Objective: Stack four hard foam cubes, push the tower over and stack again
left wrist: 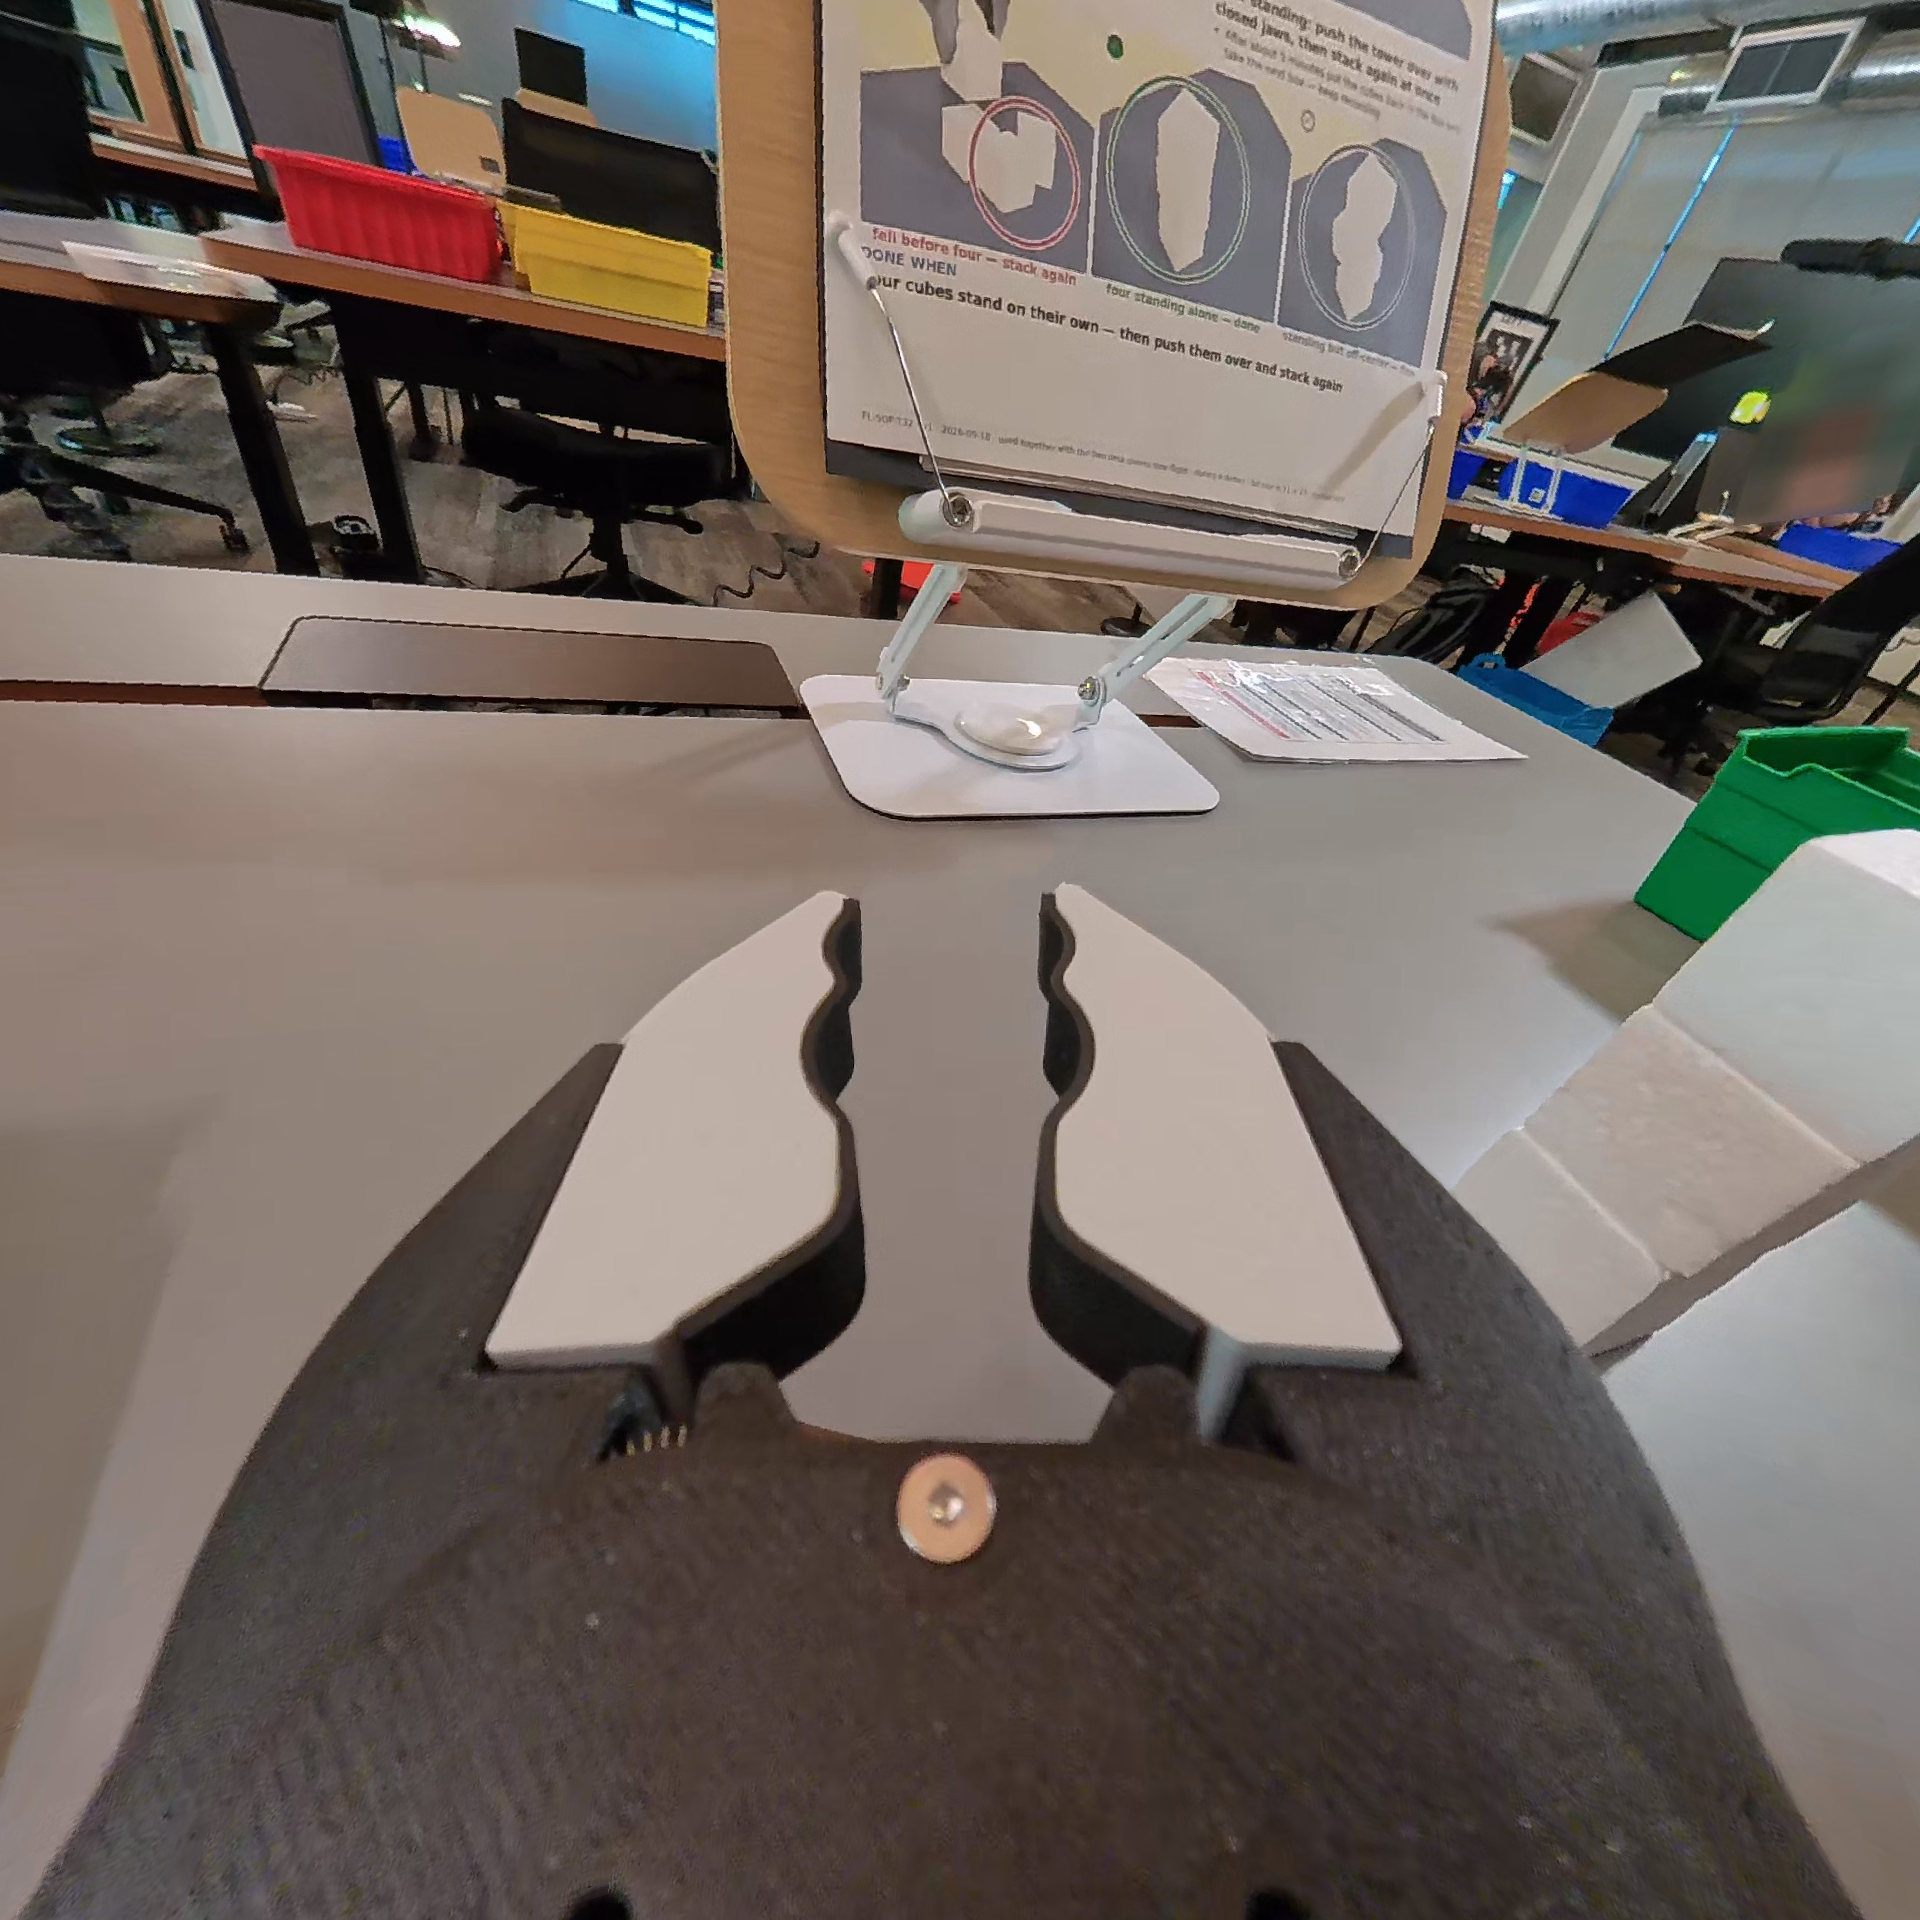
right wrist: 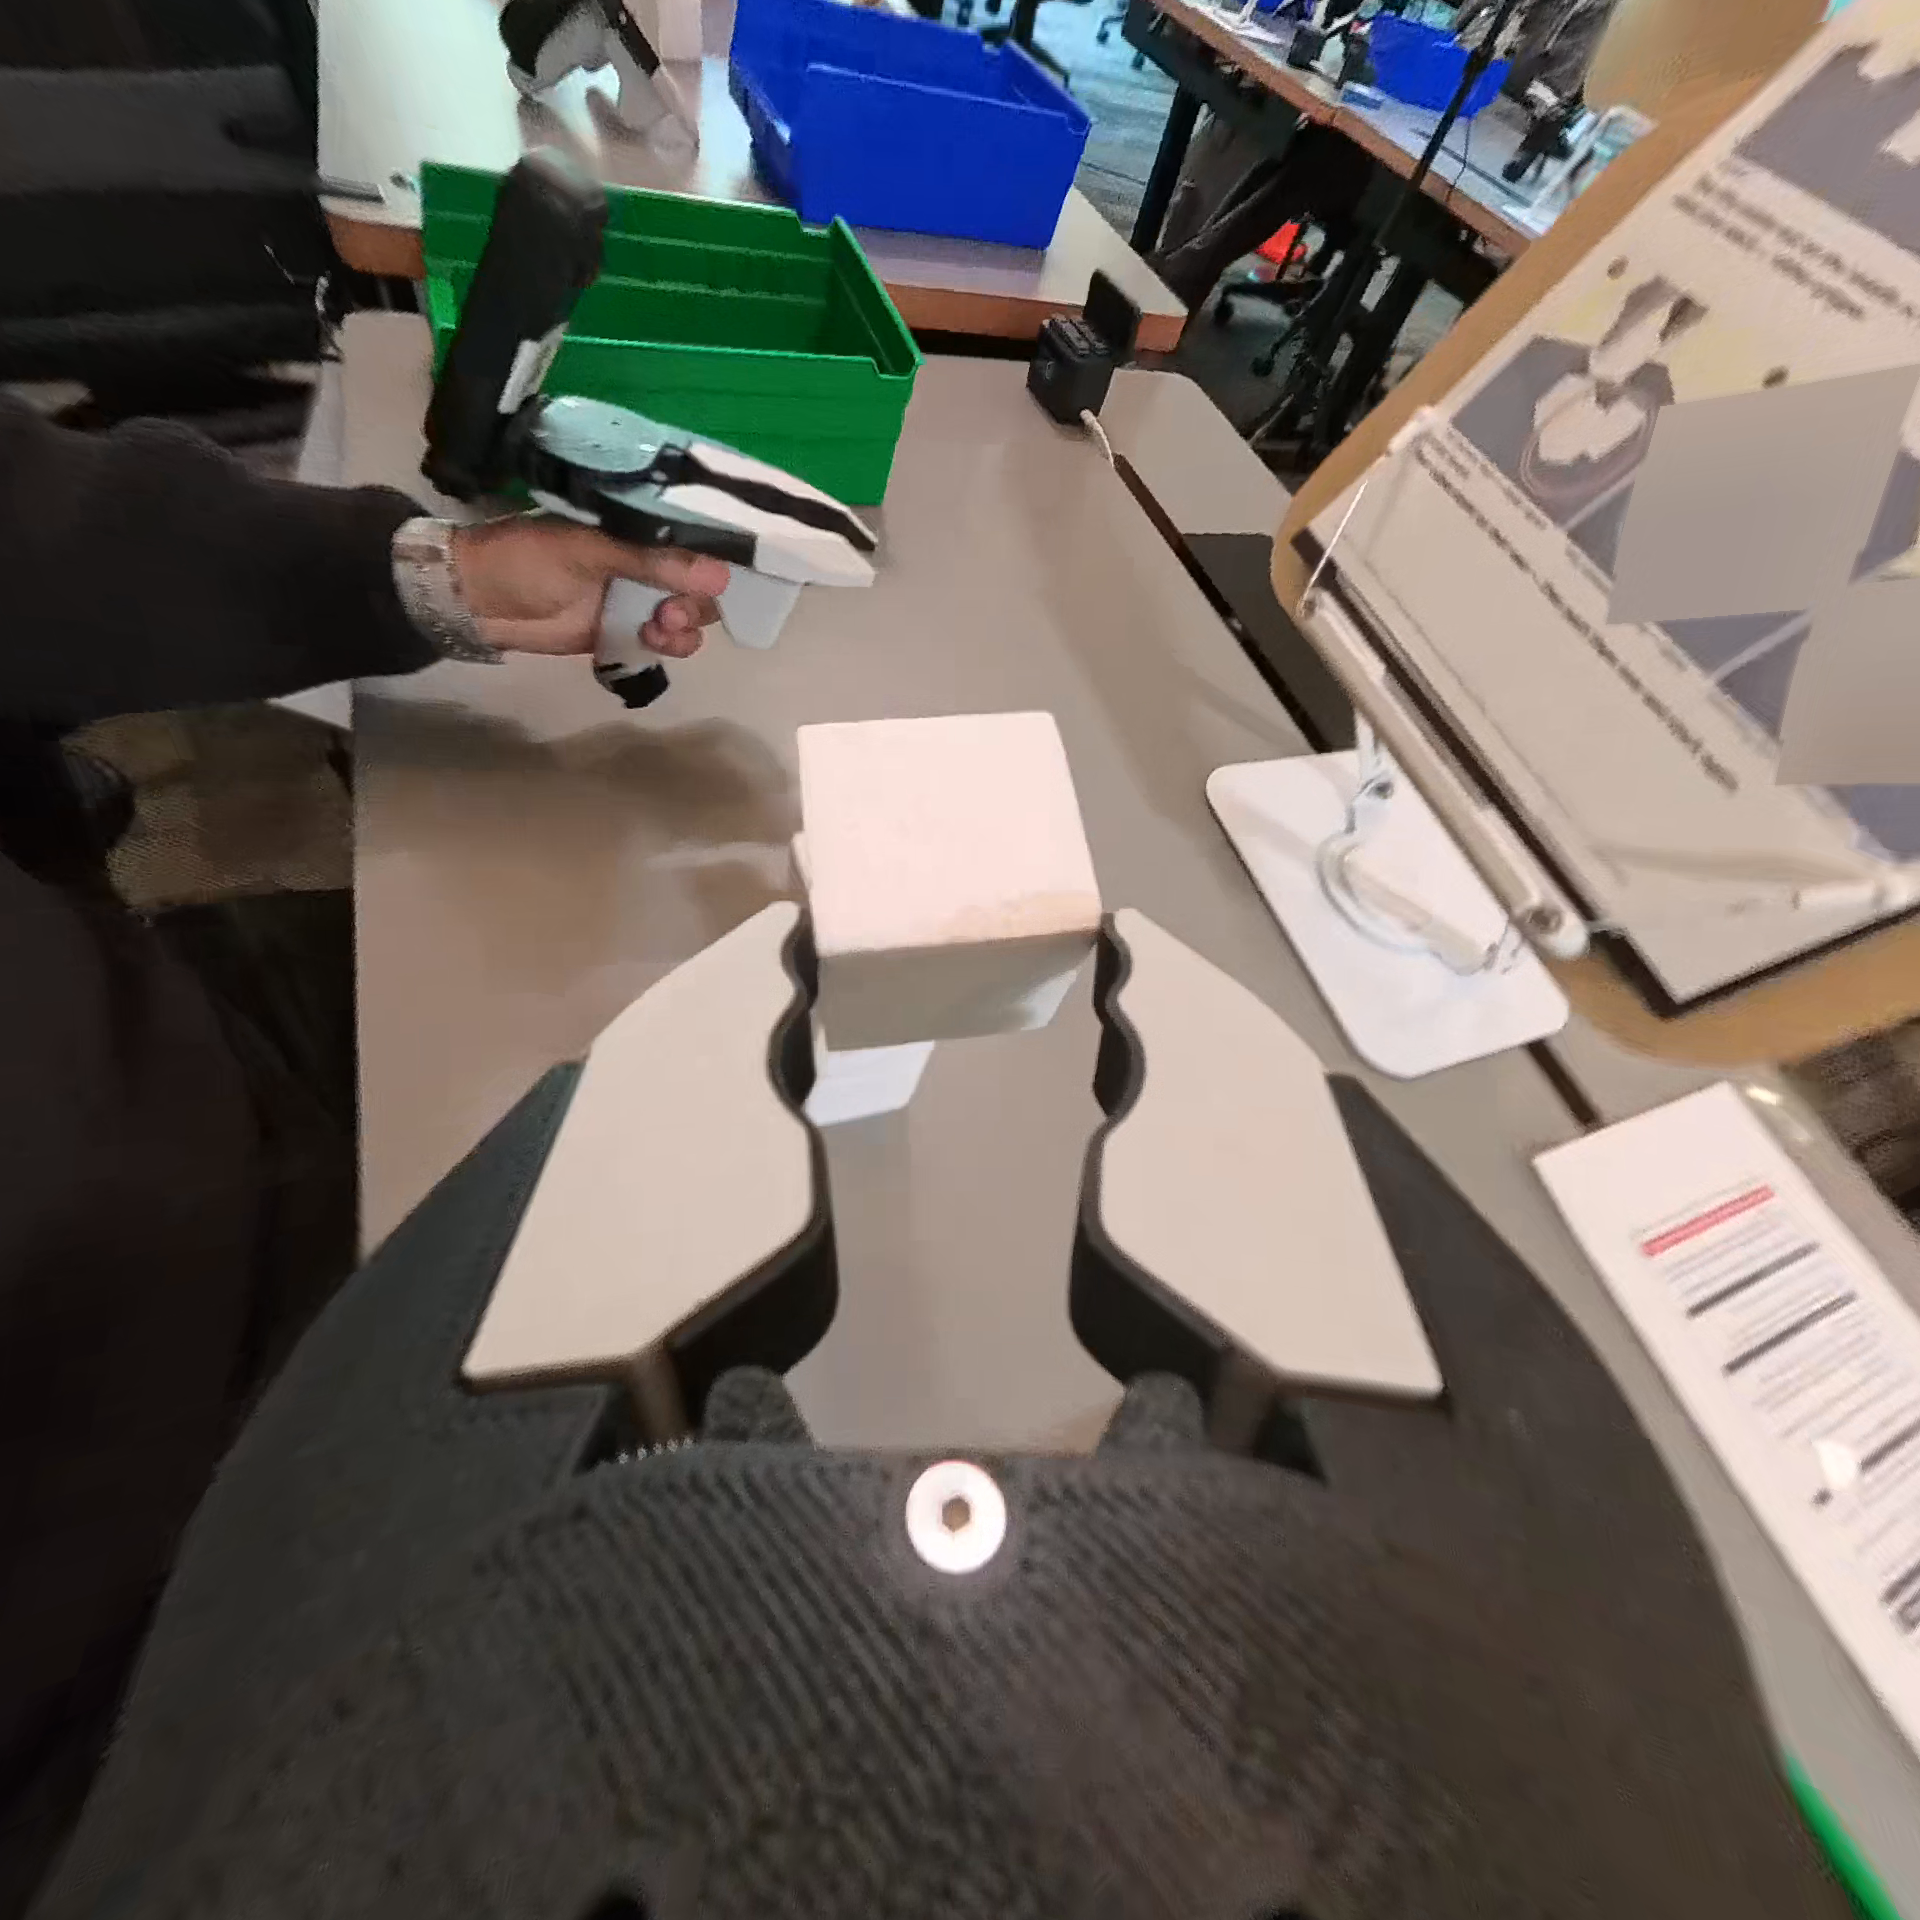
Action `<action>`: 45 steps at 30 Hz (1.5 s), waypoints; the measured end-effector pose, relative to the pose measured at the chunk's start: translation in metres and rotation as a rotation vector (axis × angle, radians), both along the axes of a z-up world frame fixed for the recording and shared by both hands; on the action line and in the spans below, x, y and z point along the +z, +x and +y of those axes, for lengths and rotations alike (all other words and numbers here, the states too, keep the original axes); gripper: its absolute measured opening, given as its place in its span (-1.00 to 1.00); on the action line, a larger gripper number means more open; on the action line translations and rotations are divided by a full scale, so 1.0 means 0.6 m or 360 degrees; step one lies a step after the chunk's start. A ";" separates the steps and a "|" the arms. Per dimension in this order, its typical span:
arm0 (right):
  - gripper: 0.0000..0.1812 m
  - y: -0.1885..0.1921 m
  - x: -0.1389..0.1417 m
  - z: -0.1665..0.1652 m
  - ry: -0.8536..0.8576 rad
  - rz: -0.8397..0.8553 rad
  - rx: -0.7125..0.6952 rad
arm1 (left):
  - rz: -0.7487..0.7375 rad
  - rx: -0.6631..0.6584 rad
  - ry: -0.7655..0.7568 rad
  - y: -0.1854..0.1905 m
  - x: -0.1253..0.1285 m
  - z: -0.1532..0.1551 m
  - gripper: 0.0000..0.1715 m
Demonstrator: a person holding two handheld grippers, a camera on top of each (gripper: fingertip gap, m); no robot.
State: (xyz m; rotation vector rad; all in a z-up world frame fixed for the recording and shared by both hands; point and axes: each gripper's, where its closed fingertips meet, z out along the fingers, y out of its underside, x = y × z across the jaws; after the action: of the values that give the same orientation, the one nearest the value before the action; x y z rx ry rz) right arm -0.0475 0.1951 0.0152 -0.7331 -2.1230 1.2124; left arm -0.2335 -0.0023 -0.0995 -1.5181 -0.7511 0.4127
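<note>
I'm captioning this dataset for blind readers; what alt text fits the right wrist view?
The open right gripper reaches down around the top white foam cube of a stack on a grey table. Farther left, a hand holds the left gripper in front of a green bin; an instruction sheet on a stand sits right.

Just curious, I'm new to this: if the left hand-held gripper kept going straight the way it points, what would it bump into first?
Probably the white base of the document stand: the left hand-held gripper is open, with only bare table before it. Depth is unclear.
</note>
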 end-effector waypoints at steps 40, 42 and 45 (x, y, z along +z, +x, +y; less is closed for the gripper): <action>-0.42 -0.068 -0.058 -0.064 0.0034 -0.0181 0.0241 | -0.0051 0.0075 -0.0060 0.018 -0.018 -0.077 -0.60; -0.42 -0.068 -0.059 -0.064 0.0041 -0.0183 0.0244 | -0.0059 0.0074 -0.0055 0.018 -0.019 -0.077 -0.60; -0.42 -0.069 -0.063 -0.066 0.0045 -0.0191 0.0246 | -0.0066 0.0072 -0.0050 0.017 -0.019 -0.078 -0.60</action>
State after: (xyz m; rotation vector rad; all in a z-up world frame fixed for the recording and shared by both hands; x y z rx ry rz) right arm -0.0886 0.1555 -0.0225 -0.6536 -2.3272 1.2431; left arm -0.2231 -0.0489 -0.1109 -1.5452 -0.8161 0.4294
